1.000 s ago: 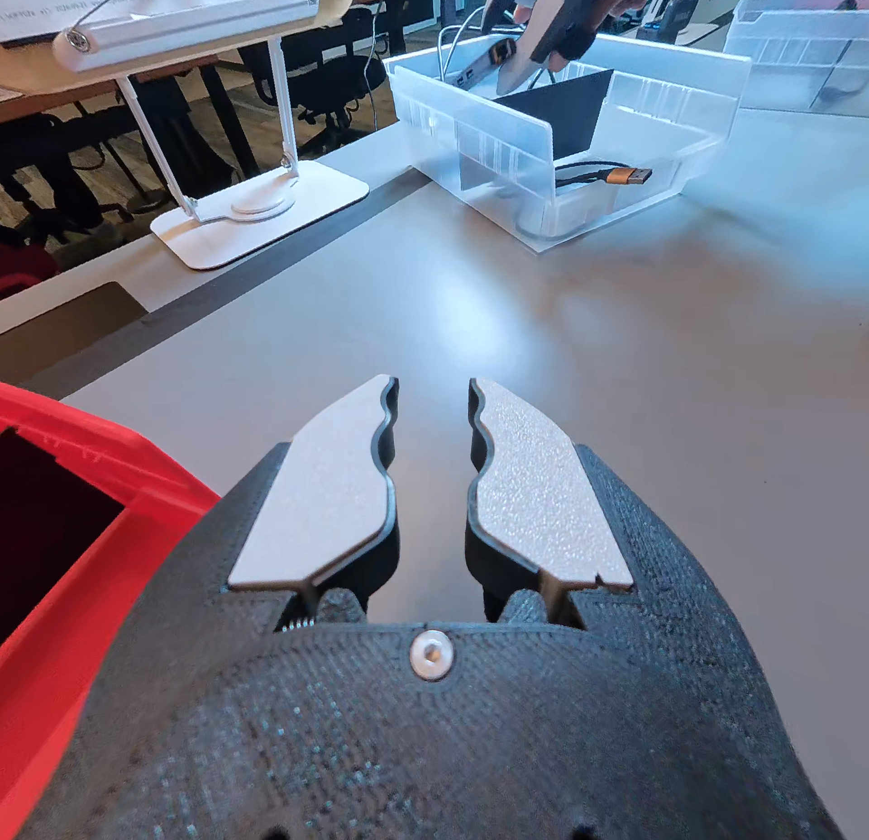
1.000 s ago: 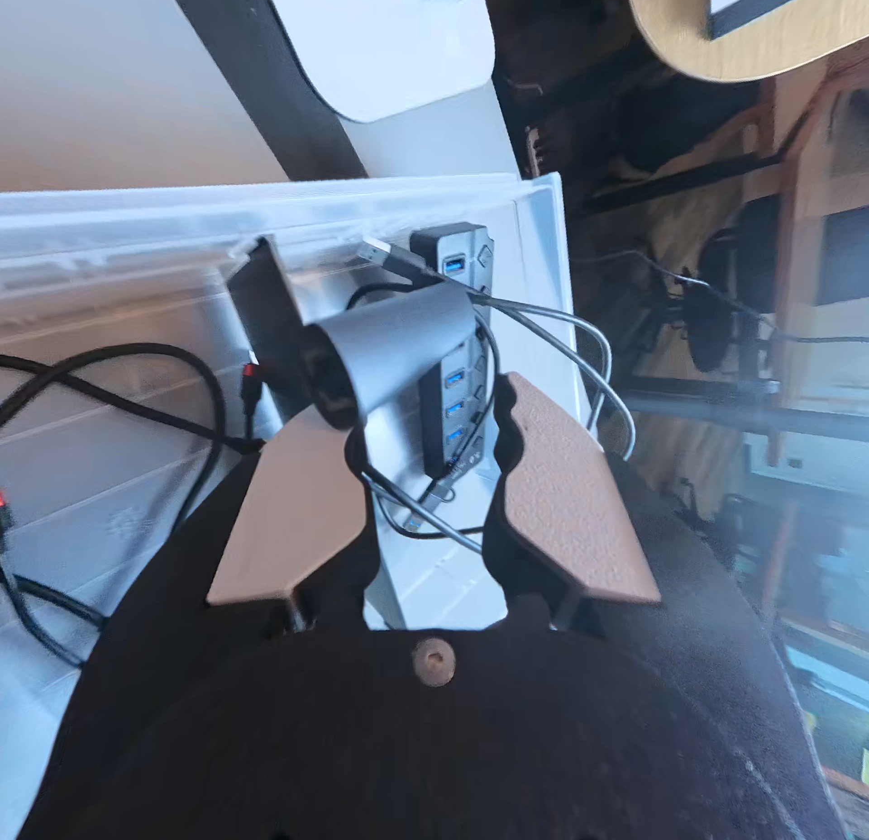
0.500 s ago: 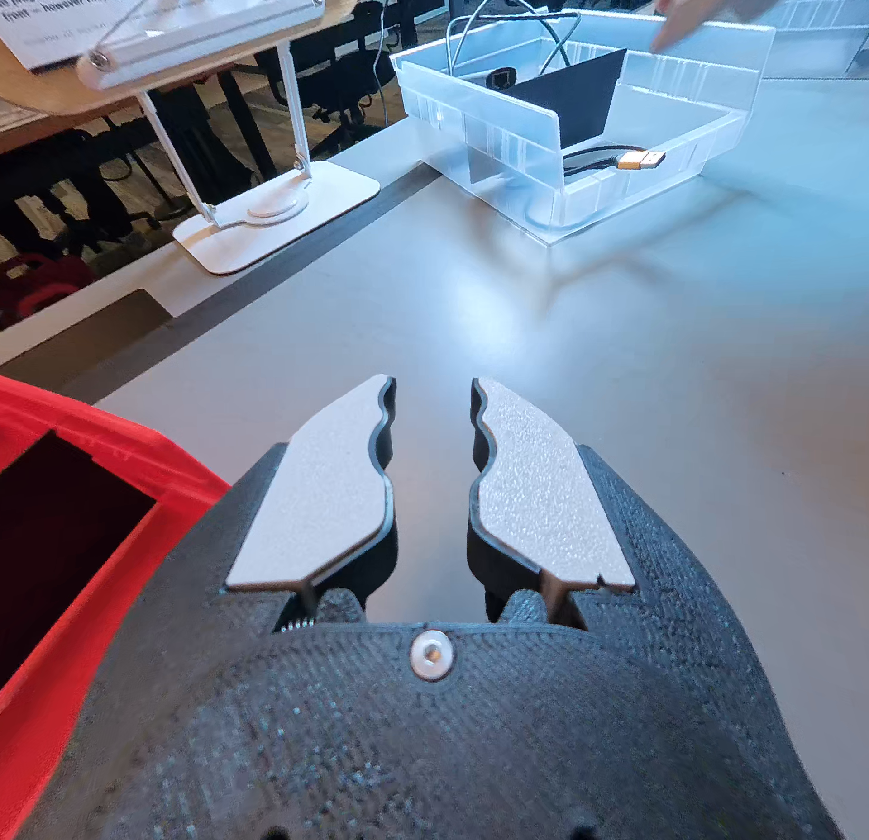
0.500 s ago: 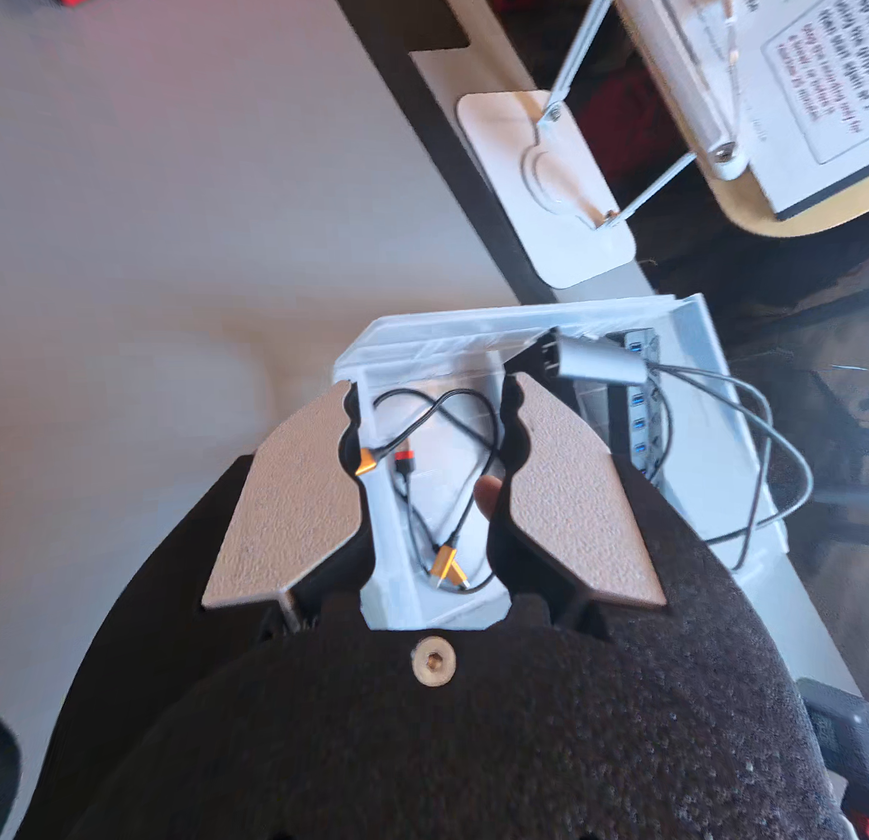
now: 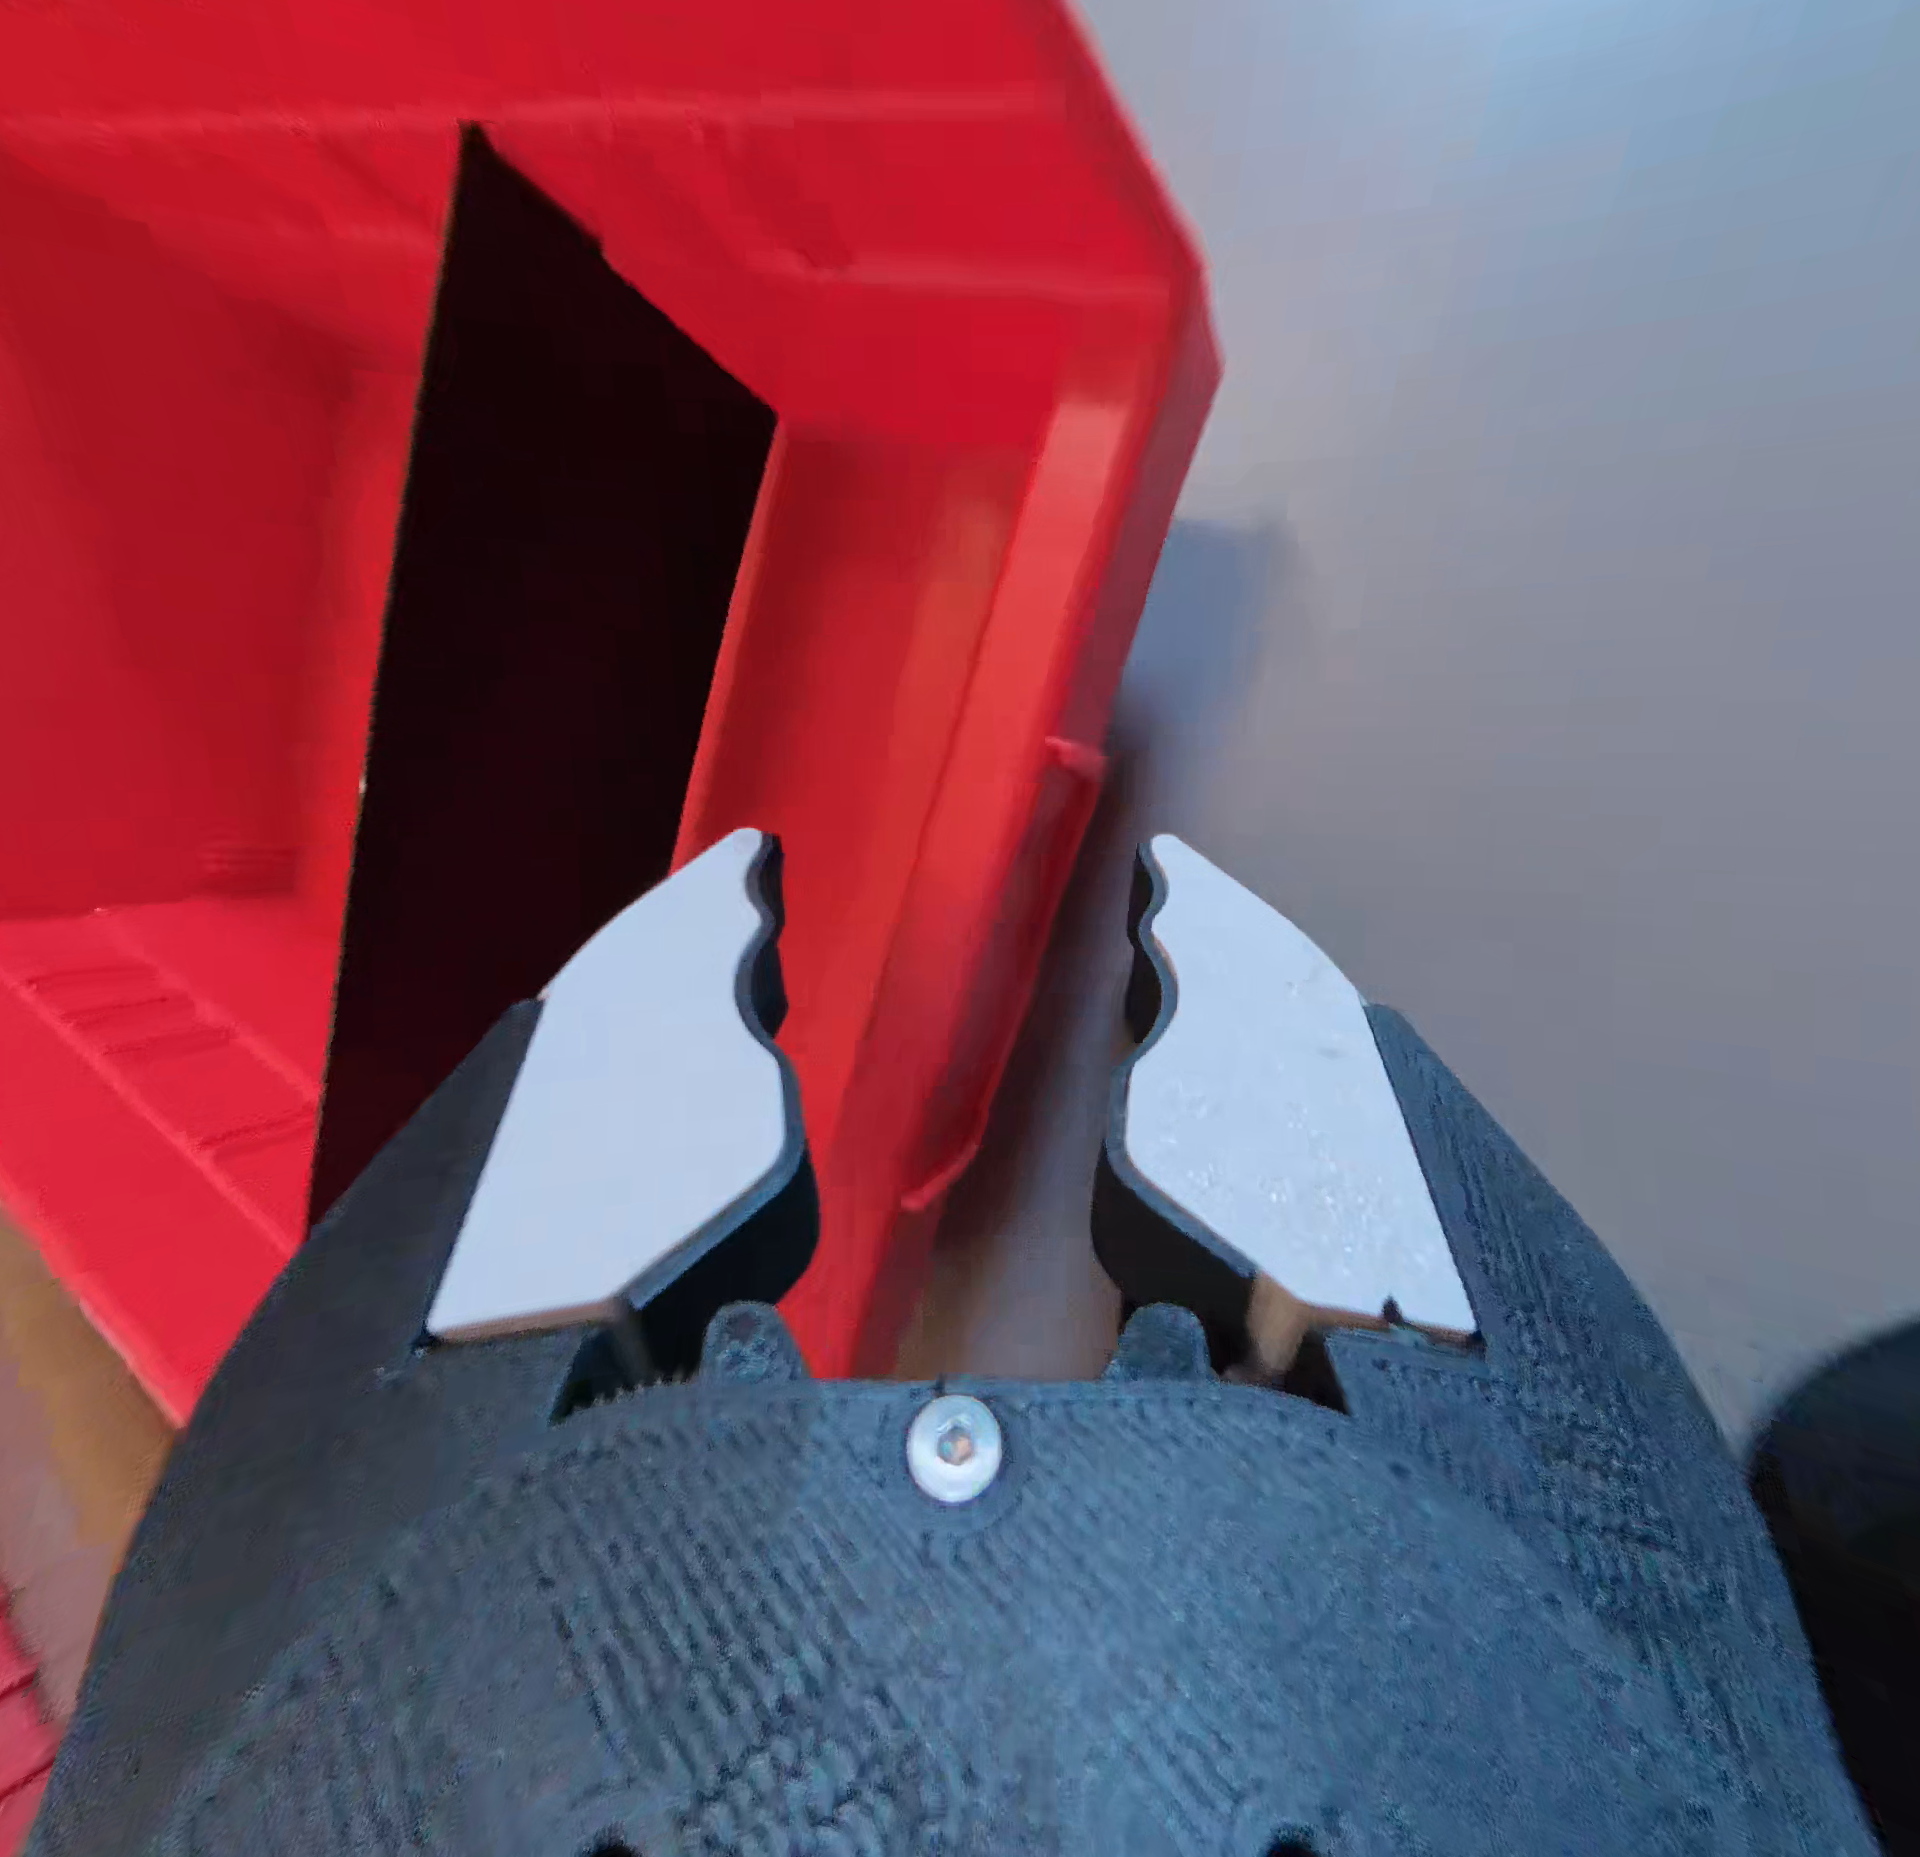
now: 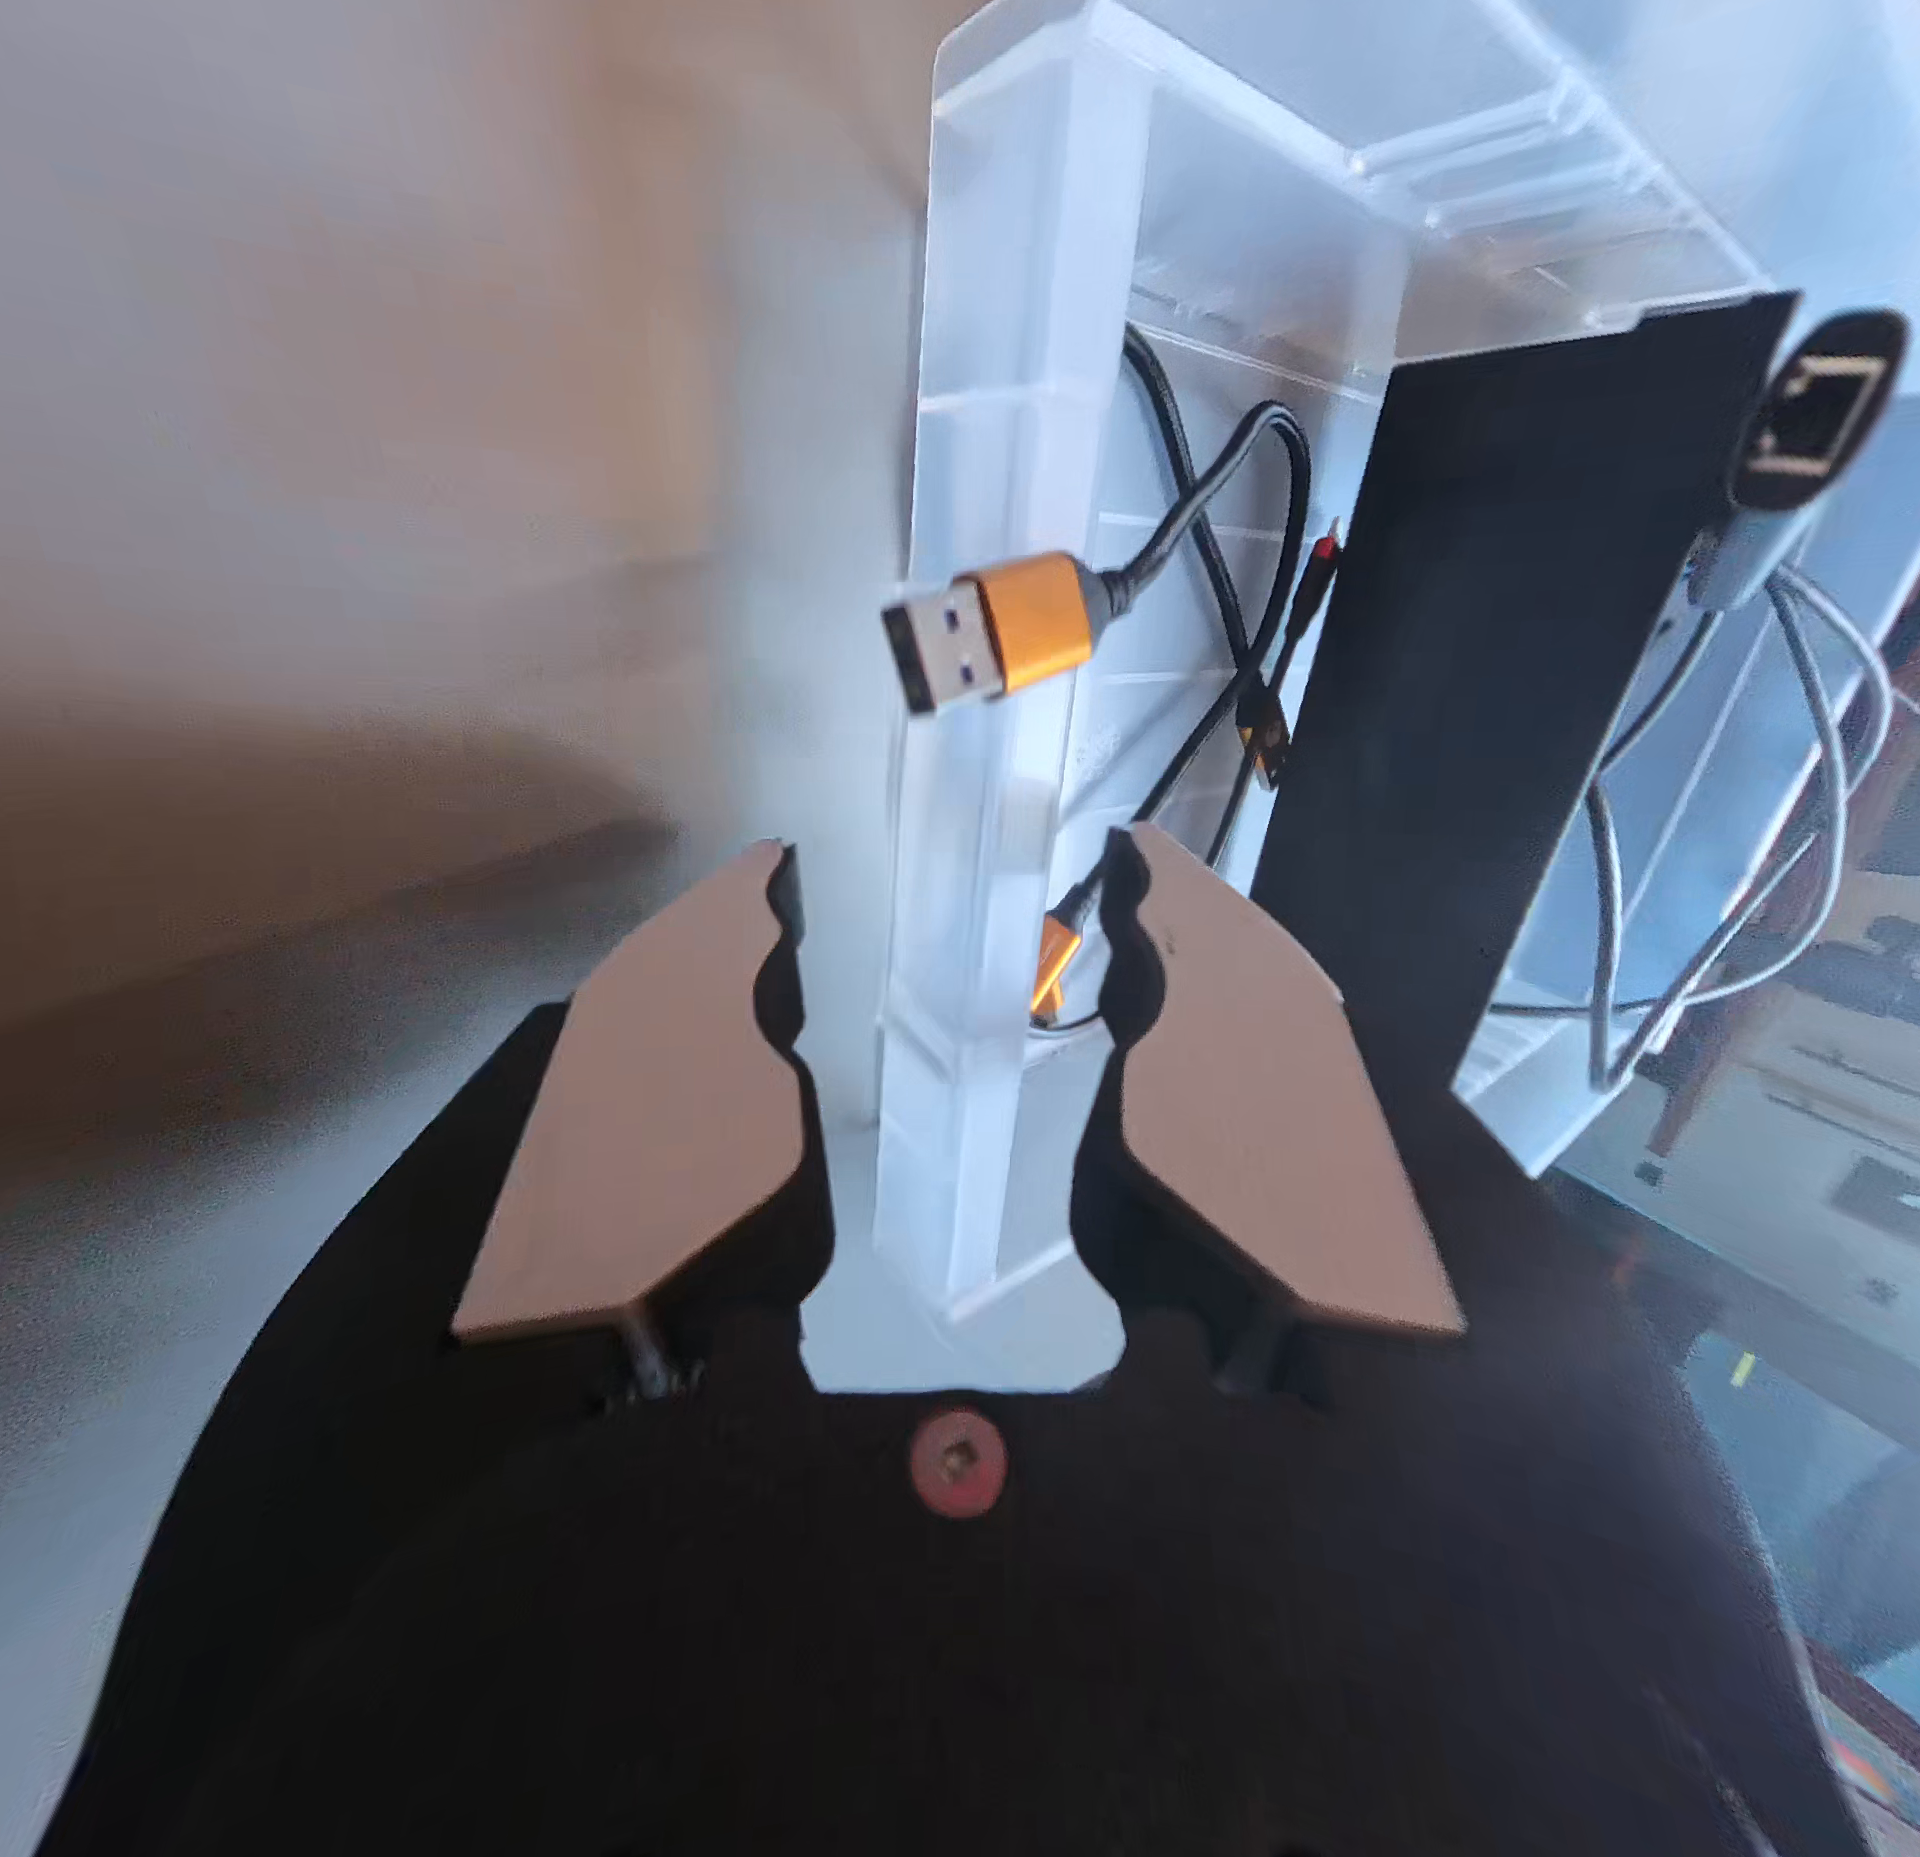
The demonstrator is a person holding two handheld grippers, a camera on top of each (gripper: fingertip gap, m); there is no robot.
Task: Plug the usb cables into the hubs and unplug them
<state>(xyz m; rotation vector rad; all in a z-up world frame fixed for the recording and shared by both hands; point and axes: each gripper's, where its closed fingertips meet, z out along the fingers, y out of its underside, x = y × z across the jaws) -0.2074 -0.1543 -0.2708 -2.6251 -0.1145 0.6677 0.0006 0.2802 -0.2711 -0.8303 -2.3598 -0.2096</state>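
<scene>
Pale grey tabletop fills right side of left wrist view, smooth, matte, soft shadow along base of red bin. In right wrist view same table surface blurred, cool bluish light across upper part, broad brown shadow band below. Past table's far edge at lower right, dim room glimpsed: brownish floor, dark furniture shapes, too blurred to identify.

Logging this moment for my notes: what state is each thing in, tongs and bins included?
Left tongs: open, empty.
Right tongs: open, empty.
Orange-shelled USB plug on a braided grey cable: unplugged, poking over the bin wall.
Clear plastic bin: holds loose cables.
Grey metal hub: end port vacant.
Red plastic bin: open-topped.
</scene>
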